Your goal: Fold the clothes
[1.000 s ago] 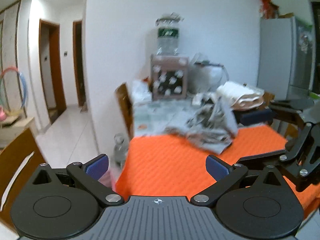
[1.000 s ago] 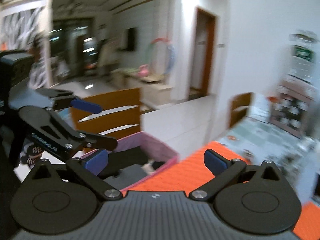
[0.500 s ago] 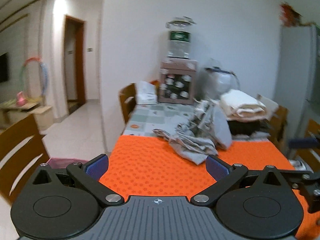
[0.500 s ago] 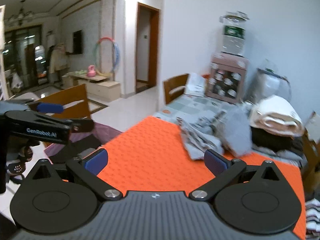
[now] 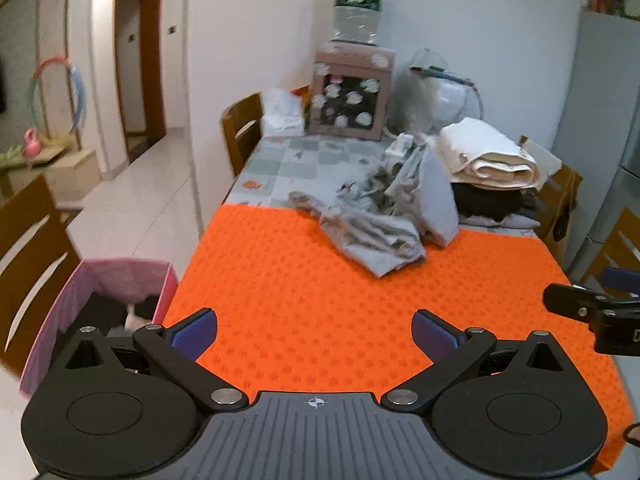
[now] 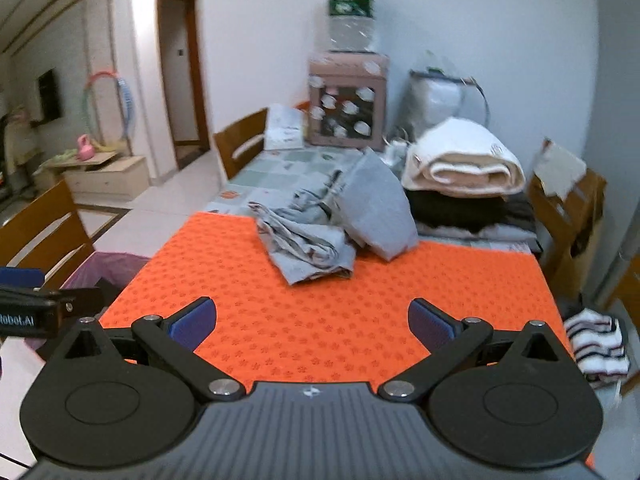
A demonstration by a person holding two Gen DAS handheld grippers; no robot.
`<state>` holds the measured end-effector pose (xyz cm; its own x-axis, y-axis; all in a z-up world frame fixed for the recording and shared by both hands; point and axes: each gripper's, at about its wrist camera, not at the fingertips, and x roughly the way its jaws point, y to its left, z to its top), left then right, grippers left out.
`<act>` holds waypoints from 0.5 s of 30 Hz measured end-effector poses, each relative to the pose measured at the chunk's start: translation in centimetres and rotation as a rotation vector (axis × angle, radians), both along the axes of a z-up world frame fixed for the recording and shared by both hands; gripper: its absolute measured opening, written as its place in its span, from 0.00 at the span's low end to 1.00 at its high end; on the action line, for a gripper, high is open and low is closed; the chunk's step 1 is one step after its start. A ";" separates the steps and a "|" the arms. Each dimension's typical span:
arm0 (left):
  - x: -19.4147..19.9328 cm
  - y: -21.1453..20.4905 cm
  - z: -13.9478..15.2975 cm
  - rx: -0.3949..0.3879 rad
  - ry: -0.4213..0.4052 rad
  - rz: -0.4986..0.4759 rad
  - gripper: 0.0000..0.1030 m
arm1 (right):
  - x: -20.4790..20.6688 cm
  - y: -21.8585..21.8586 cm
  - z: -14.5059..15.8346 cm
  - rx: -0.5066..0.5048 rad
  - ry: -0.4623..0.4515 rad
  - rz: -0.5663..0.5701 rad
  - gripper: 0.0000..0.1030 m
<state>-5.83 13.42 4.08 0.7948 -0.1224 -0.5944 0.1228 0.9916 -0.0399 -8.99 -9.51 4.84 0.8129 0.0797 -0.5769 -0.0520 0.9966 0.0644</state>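
From the left wrist, the left gripper (image 5: 314,330) is hanging over the near edge of the orange mat (image 5: 280,288), jaws spread wide and gripping nothing. The grey garment (image 5: 376,224) is lying crumpled at the mat's far edge, well apart.

From the right wrist, the right gripper (image 6: 312,318) is likewise gaping empty. I'd be reaching for separate corners of the garment (image 6: 308,244), not the bunched middle.

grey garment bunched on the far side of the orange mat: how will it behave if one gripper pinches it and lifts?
Probably floppy: the grey garment lies crumpled in loose folds, so it should drape and hang, not hold shape. Likely light, being thin cloth. The orange mat looks textured, so dragging may bunch it rather than slide it.
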 end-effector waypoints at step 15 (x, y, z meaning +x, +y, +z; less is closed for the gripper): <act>4.9 -1.2 -1.0 0.050 0.062 -0.046 1.00 | 5.2 1.3 -1.7 -0.015 0.045 -0.061 1.00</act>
<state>-0.93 12.19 3.03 0.7506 -0.1268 -0.6485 0.1668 0.9860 0.0003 -3.78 -8.19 3.18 0.7894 0.0218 -0.6135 0.0113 0.9987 0.0500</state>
